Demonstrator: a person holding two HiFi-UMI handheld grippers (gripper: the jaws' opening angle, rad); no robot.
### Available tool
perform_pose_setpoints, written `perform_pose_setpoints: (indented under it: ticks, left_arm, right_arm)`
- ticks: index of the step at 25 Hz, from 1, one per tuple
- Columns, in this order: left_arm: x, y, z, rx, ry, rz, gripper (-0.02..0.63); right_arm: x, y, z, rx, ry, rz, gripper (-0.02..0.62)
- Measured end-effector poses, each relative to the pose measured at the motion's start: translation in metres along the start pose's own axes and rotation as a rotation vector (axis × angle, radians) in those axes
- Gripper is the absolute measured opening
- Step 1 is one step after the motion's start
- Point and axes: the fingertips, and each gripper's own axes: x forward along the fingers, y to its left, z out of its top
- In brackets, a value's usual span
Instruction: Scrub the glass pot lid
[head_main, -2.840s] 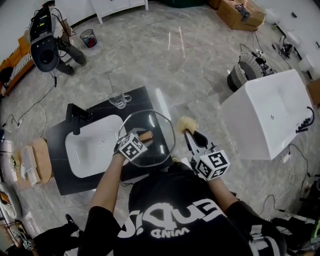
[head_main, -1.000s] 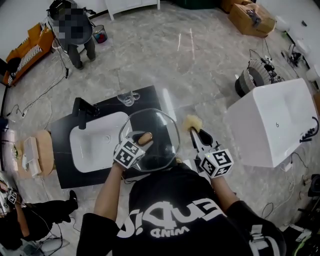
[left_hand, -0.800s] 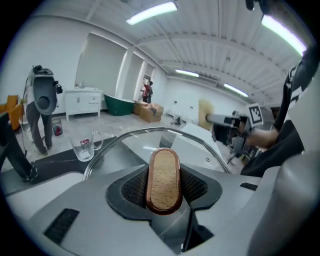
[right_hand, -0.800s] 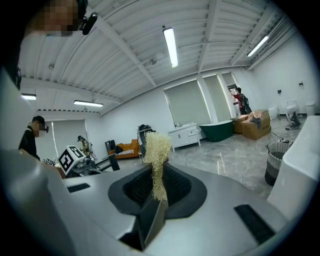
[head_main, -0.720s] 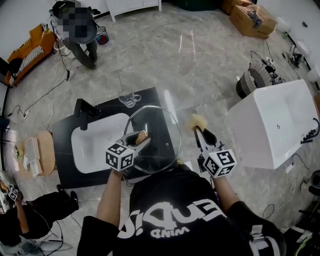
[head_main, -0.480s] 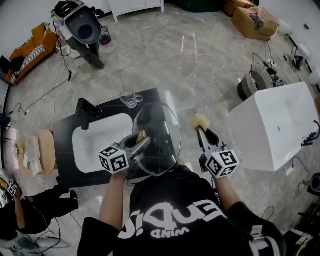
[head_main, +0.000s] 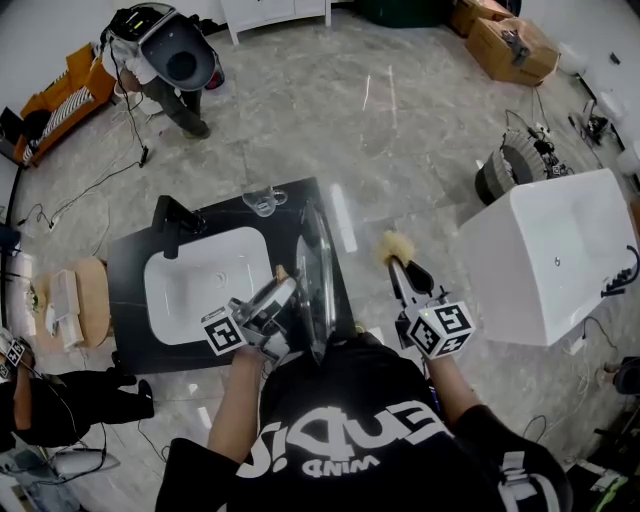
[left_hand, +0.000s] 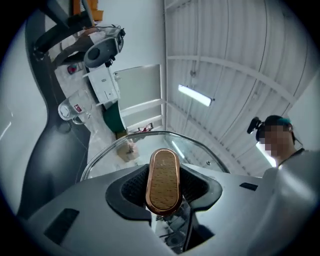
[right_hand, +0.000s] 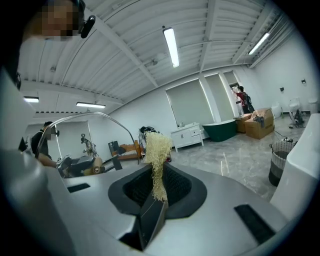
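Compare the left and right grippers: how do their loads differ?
The left gripper clamps the glass pot lid by its wooden handle; the right gripper clamps a pale fibre scrubber. The left's lid is wide and stands on edge; the right's scrubber is a small tuft past its jaws. Both are shut on their loads.

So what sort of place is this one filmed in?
Probably a bathroom-fixture showroom or warehouse rather than a home: a freestanding white tub and a vanity sink stand loose on an open marble floor, with cardboard boxes nearby.
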Motion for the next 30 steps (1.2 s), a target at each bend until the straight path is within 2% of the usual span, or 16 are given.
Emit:
perform_pose_setpoints:
  ticks: [2, 4, 10, 23, 26, 30]
  left_arm:
    - [-0.001, -0.005, 0.0, -0.064, -0.043, -0.049, 0.176]
    - [-0.002, -0.007, 0.0, -0.086, -0.061, -0.073, 0.176]
    - [0.0, -0.011, -0.008, -0.078, -0.053, -0.067, 0.176]
    - [0.007, -0.013, -0.018, -0.114, -0.037, -0.069, 0.177]
    - [0.009, -0.011, -0.023, -0.115, -0.012, -0.048, 0.176]
    - [0.011, -0.008, -0.027, -0.111, 0.024, -0.035, 0.176]
  right_arm:
    - [0.0, 0.002, -0.002, -0.001, 0.003, 0.004, 0.046]
    - [0.0, 0.003, -0.003, 0.0, 0.003, 0.007, 0.046]
    - [-0.003, 0.022, 0.001, -0.036, 0.01, 0.063, 0.046]
    - [-0.009, 0.11, 0.031, -0.093, -0.003, 0.35, 0.046]
    - [-0.01, 0.121, 0.036, -0.098, -0.007, 0.385, 0.046]
    - [-0.007, 0.123, 0.036, -0.099, -0.005, 0.385, 0.046]
